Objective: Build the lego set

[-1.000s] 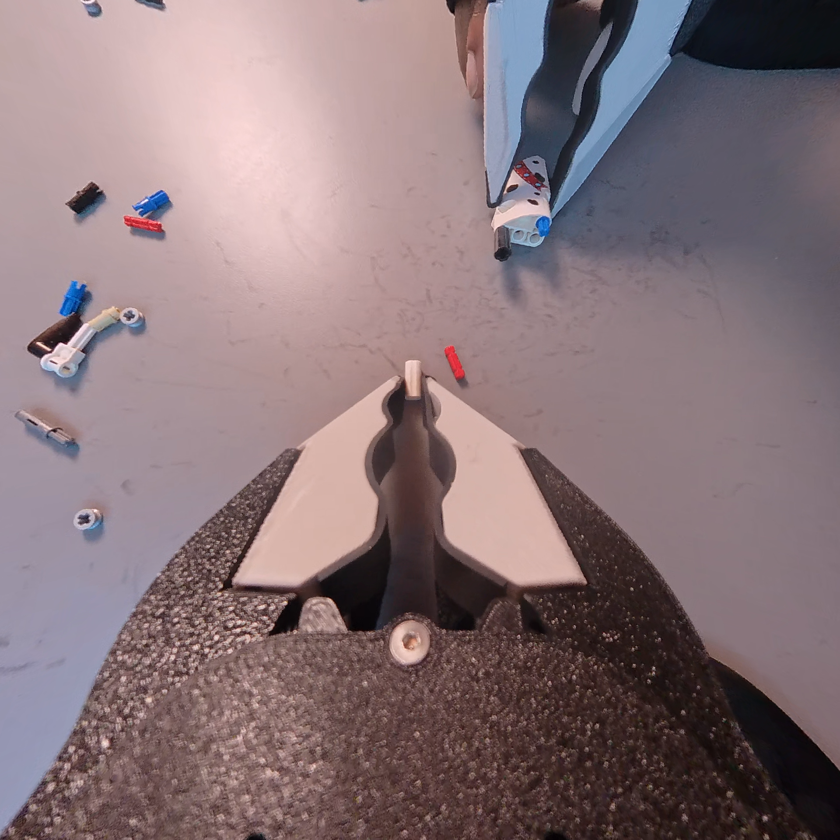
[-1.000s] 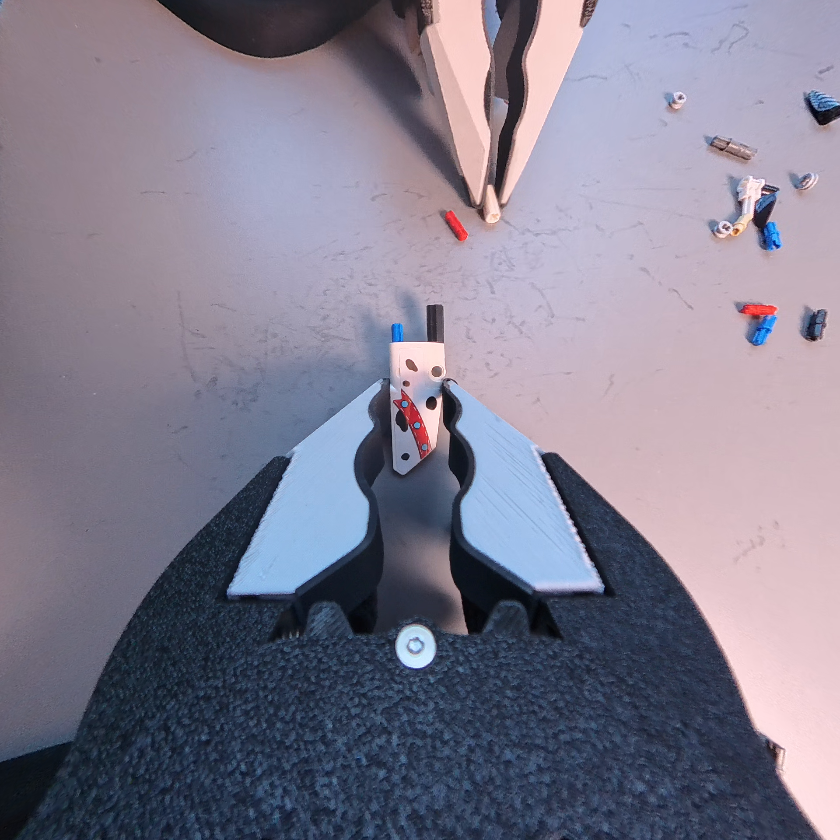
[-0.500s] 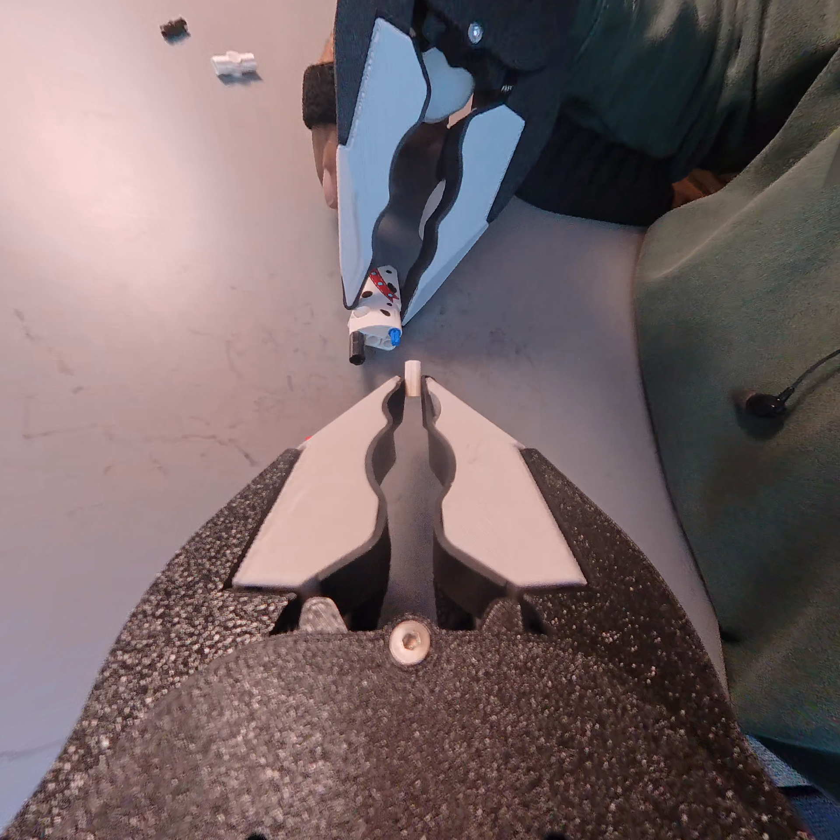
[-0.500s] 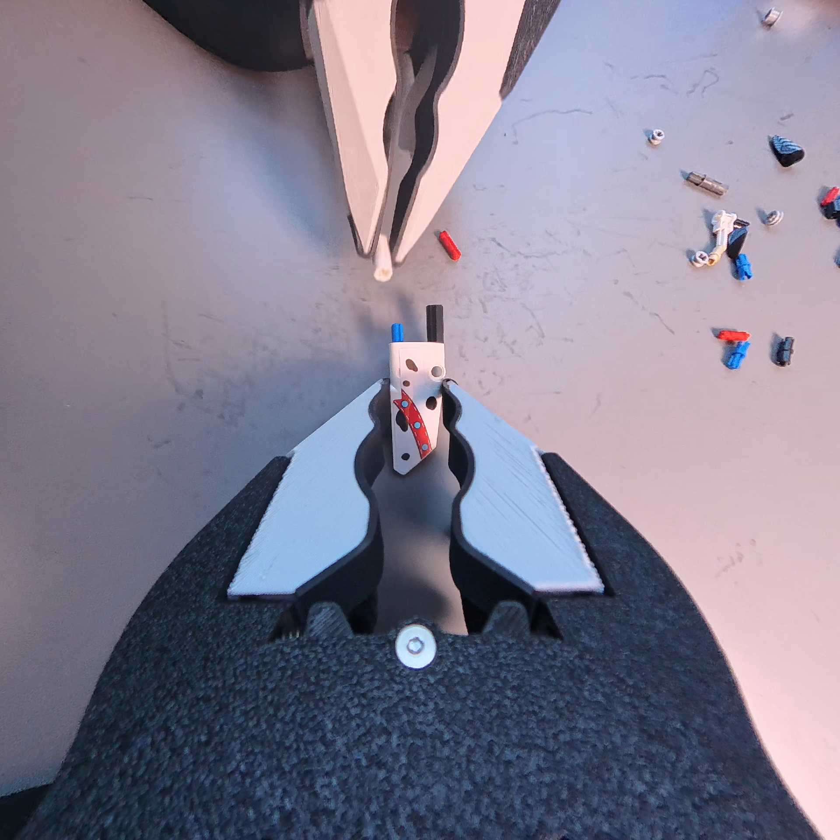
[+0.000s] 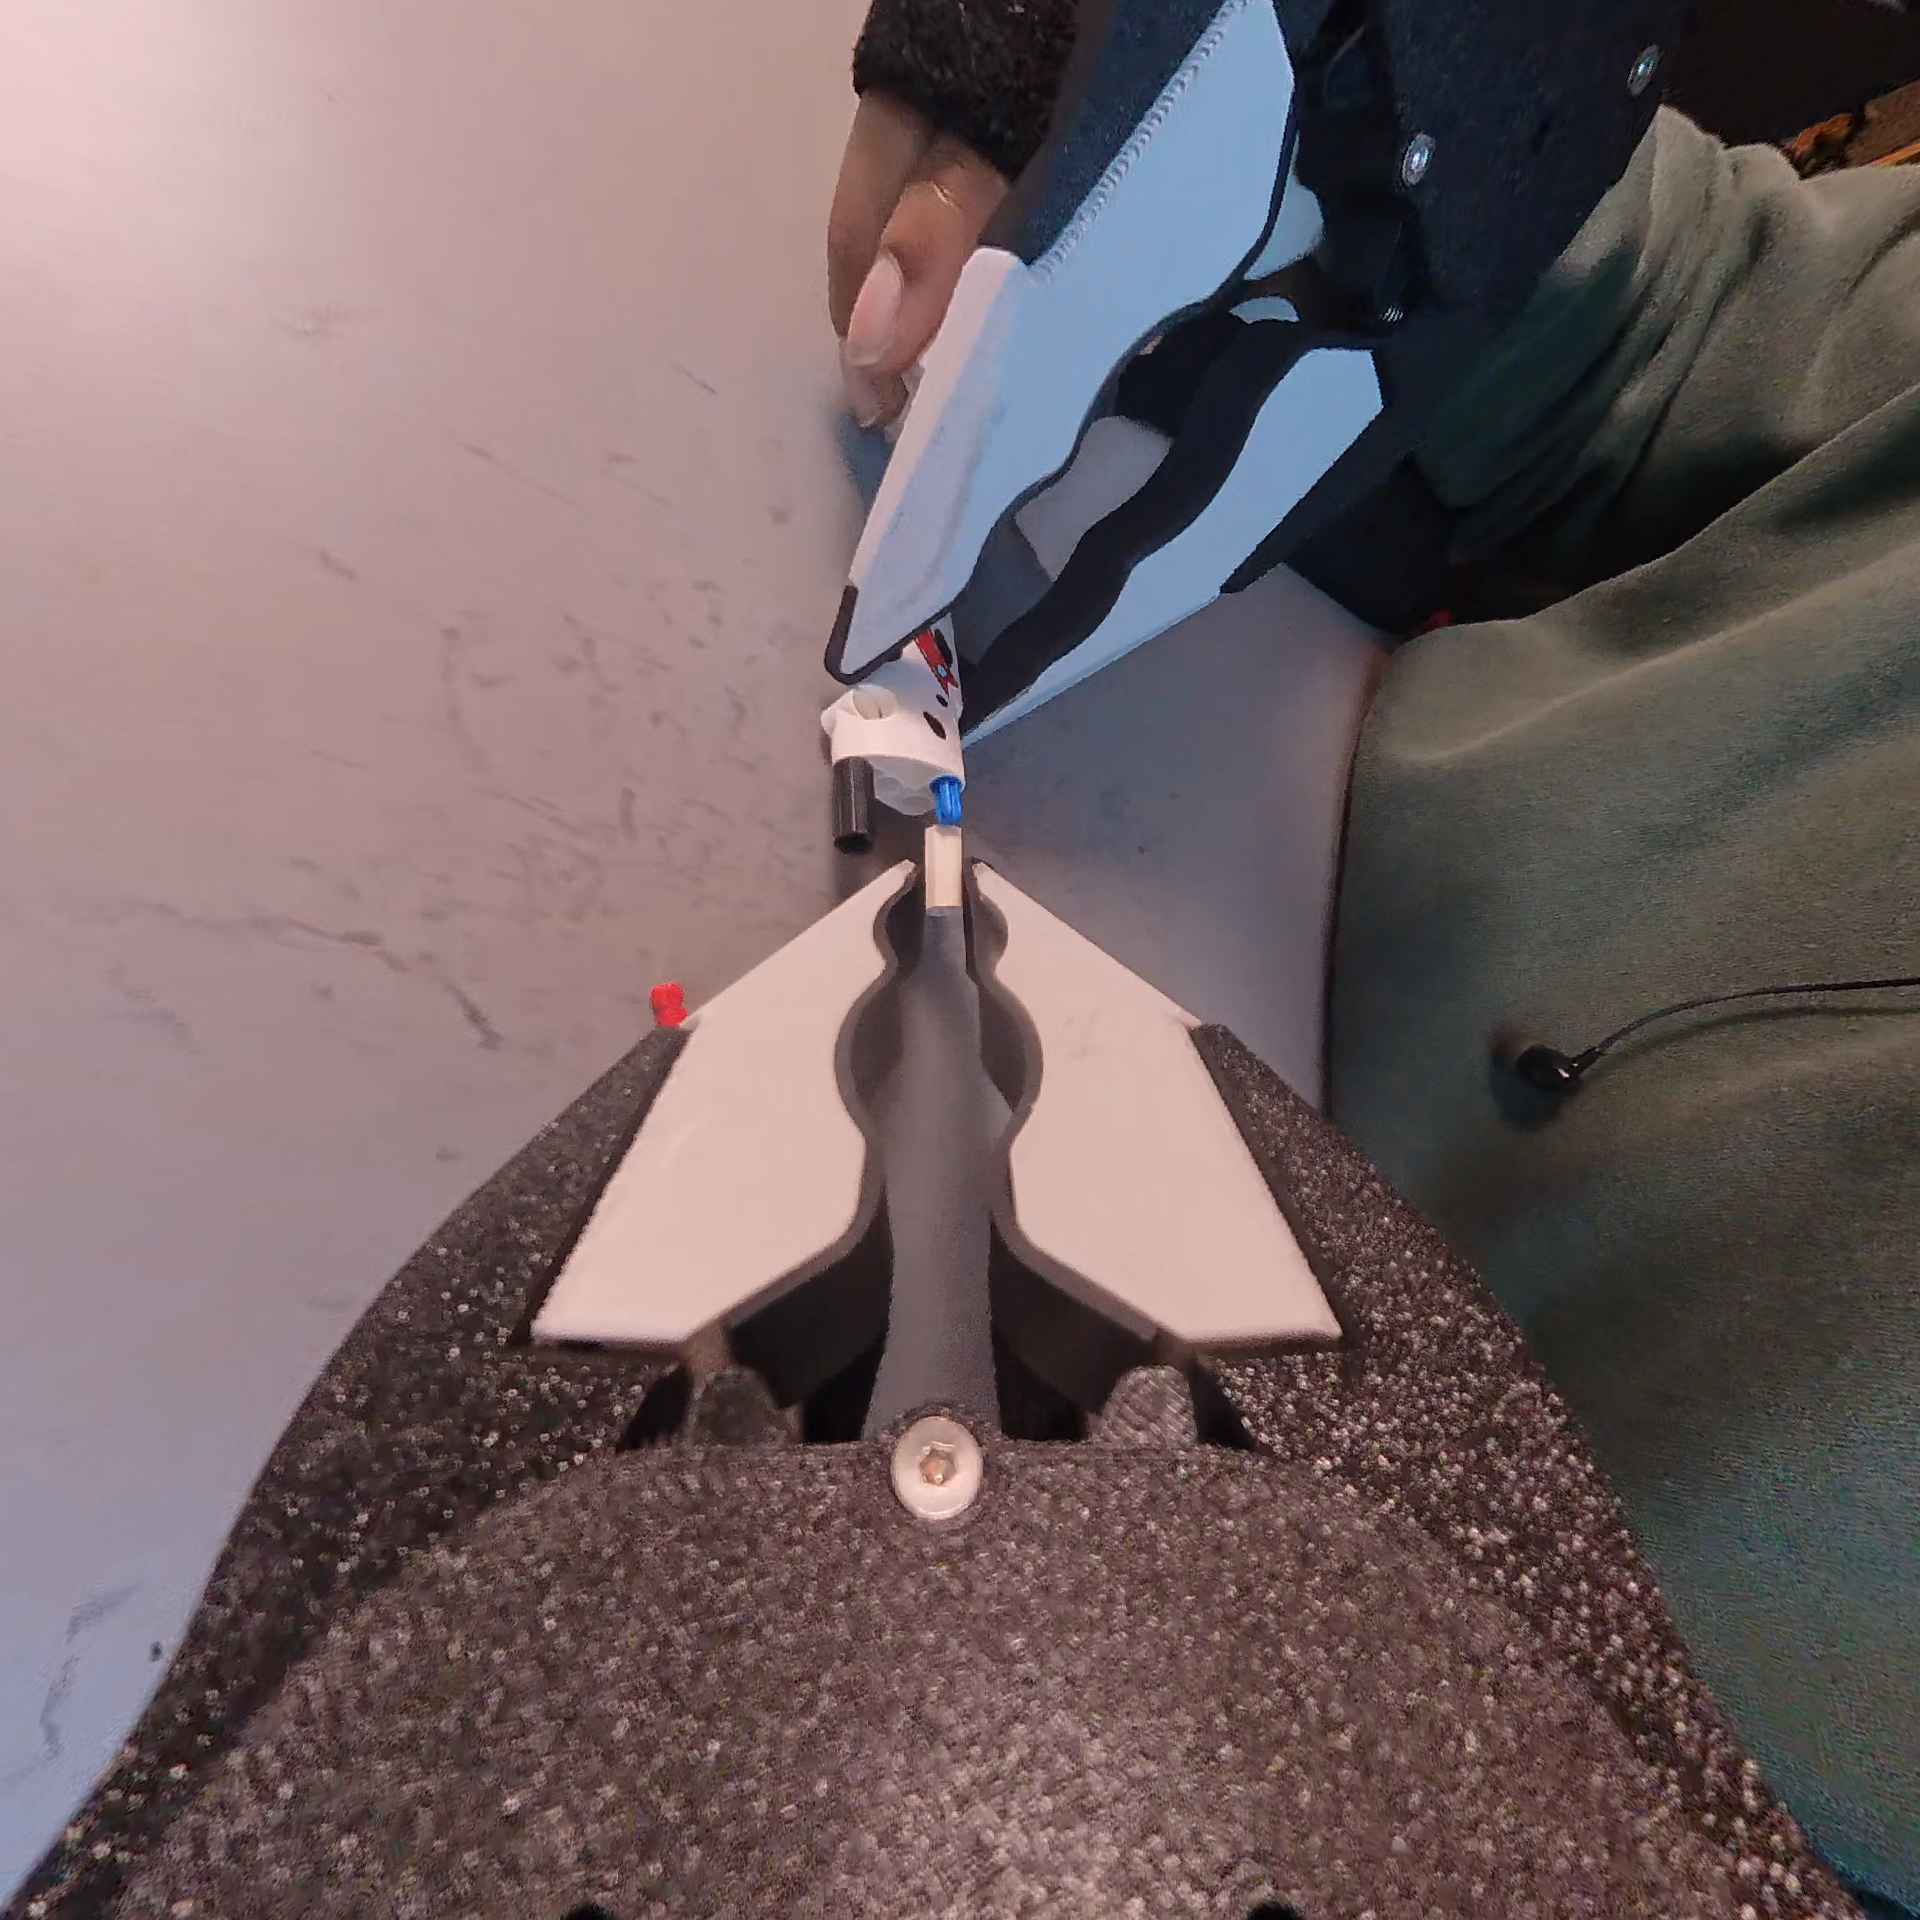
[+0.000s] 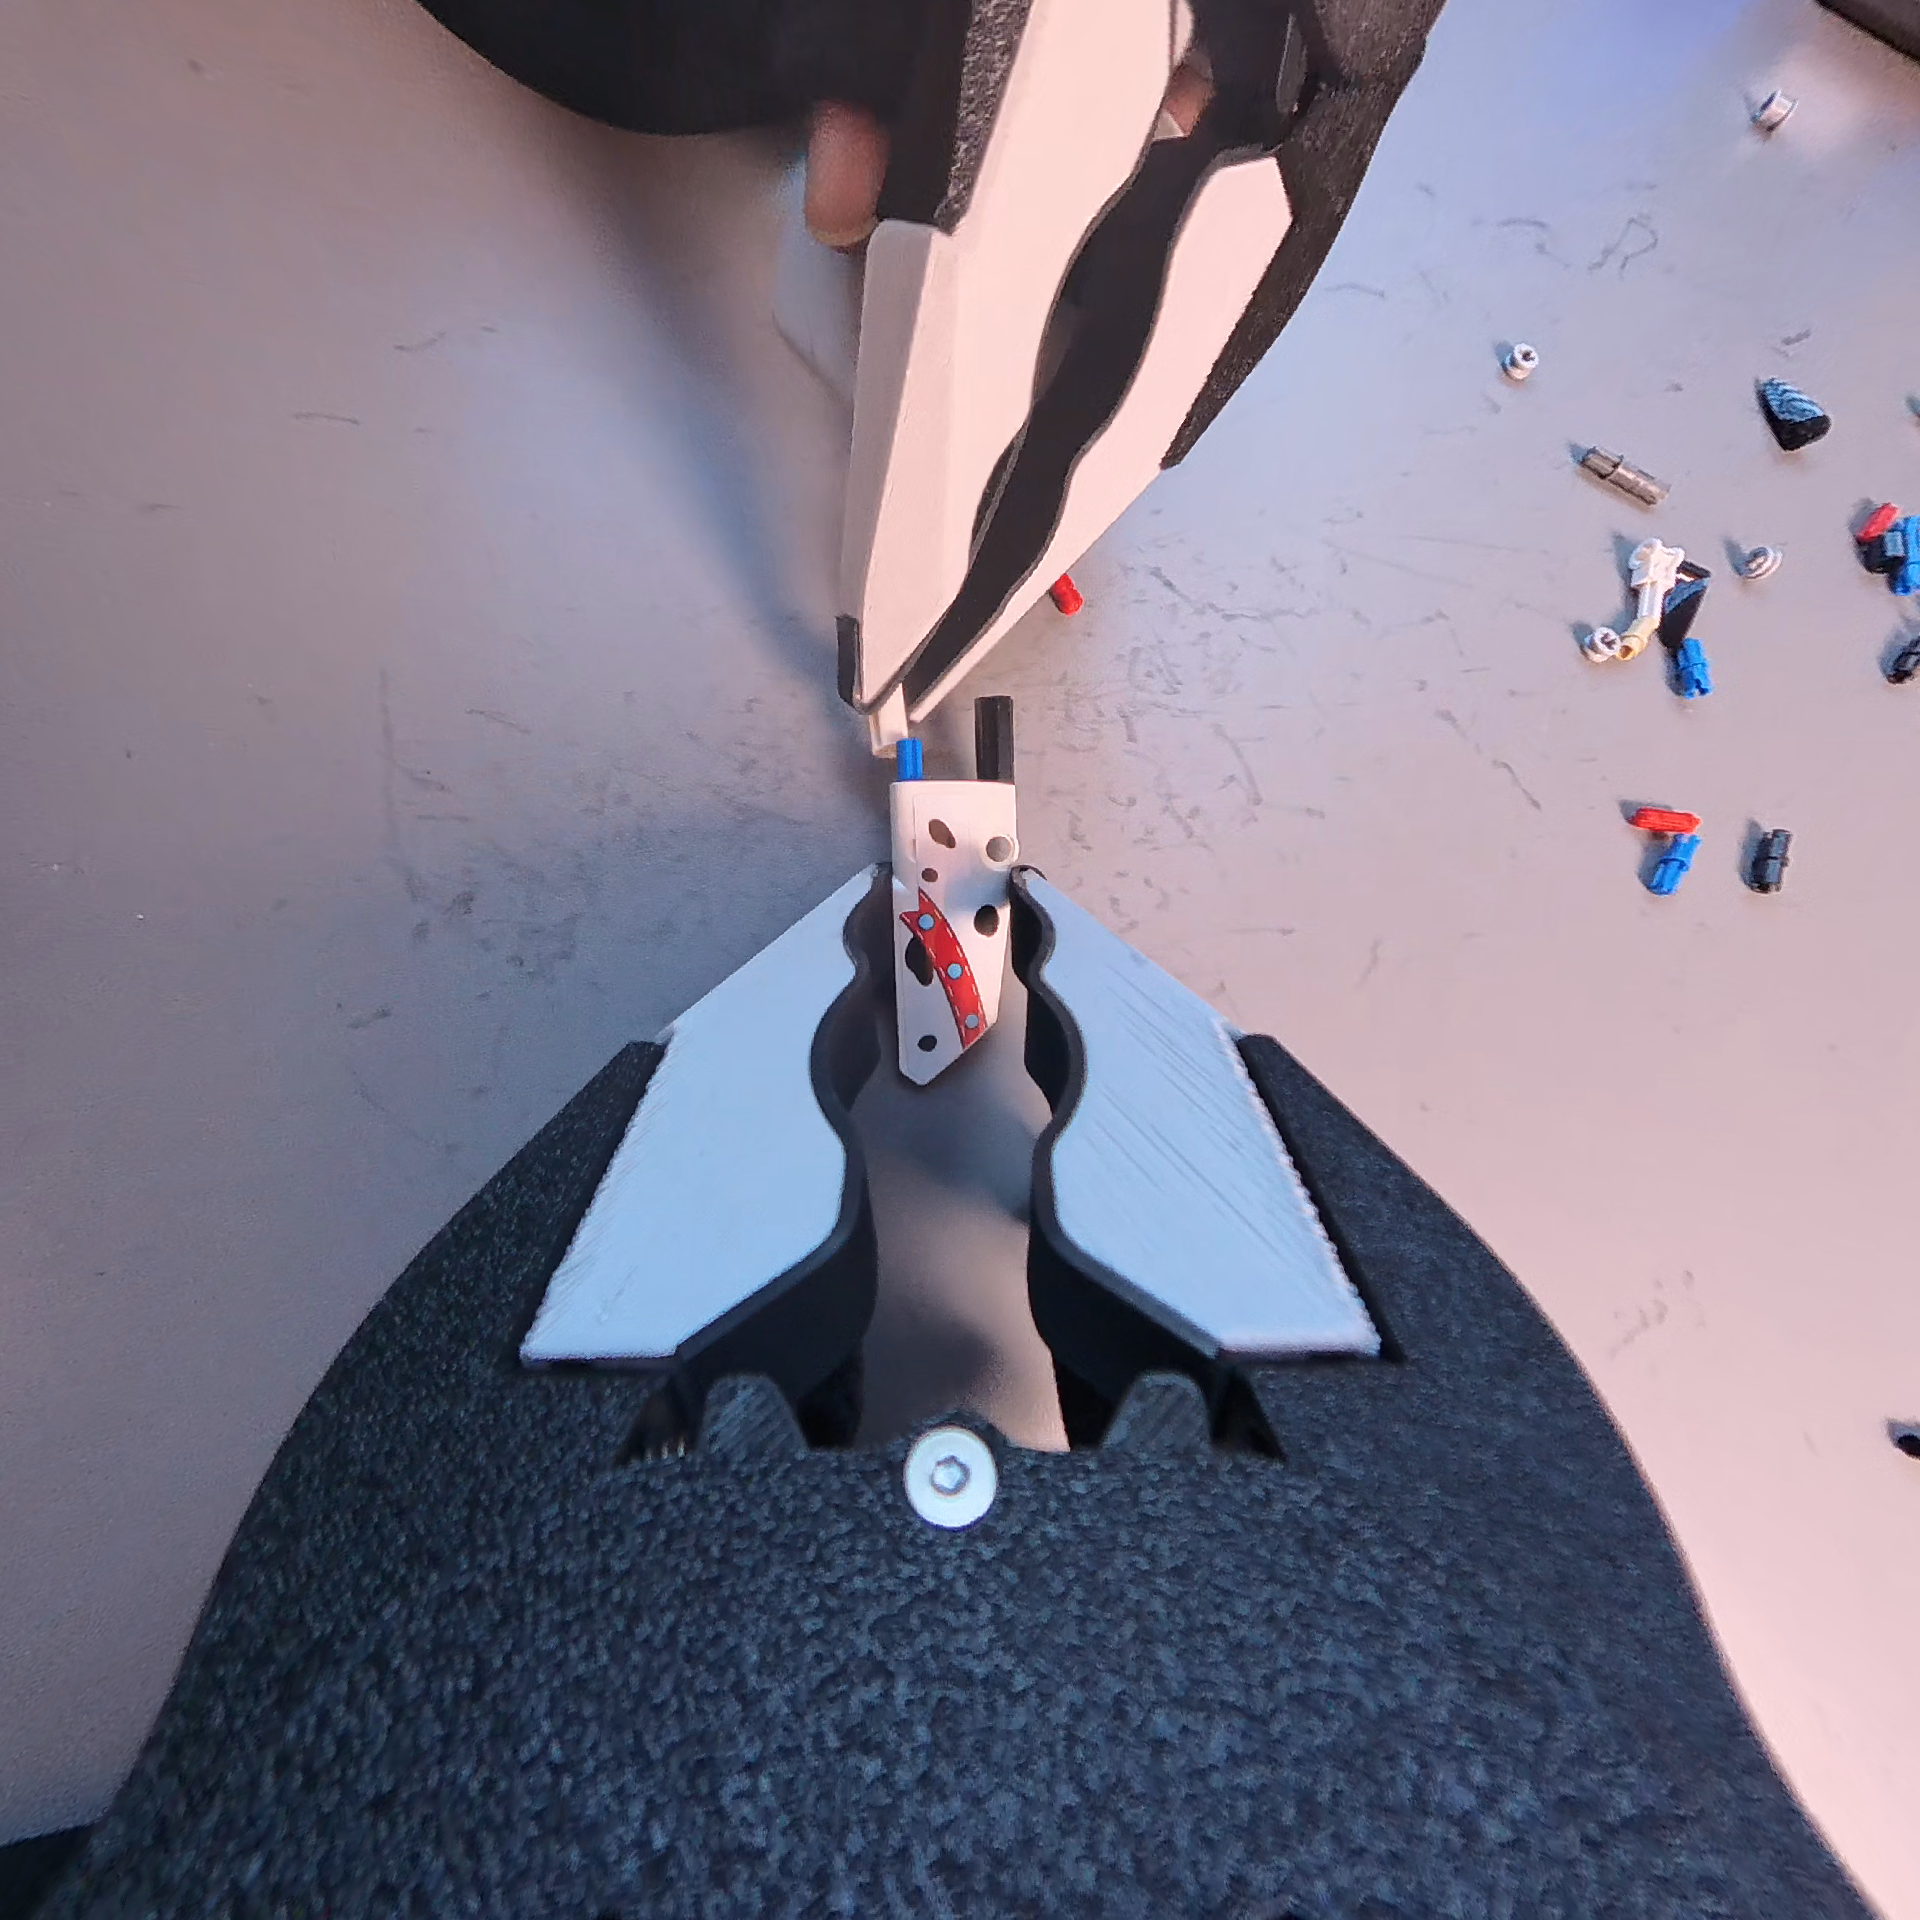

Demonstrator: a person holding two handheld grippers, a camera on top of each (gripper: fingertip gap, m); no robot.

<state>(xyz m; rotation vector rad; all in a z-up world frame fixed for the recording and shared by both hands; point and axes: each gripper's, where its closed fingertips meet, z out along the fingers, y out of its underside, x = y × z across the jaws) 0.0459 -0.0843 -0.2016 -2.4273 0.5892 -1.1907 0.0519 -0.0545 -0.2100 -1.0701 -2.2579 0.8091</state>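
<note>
The left gripper is pinching a white tube against the blue pin. The right gripper is clamping the spotted panel.

Items before me, apart from the build:

1. Tabletop: pale grey, matt, marked all over with fine dark scuffs and scratches.
2. My green sweatshirt: soft, creased fabric filling the right side of the left wrist view.
3. Earbud: small, black, lying on the sweatshirt, with a thin black cable trailing off right.
4. Knit cuff: black, at my wrist.
</note>
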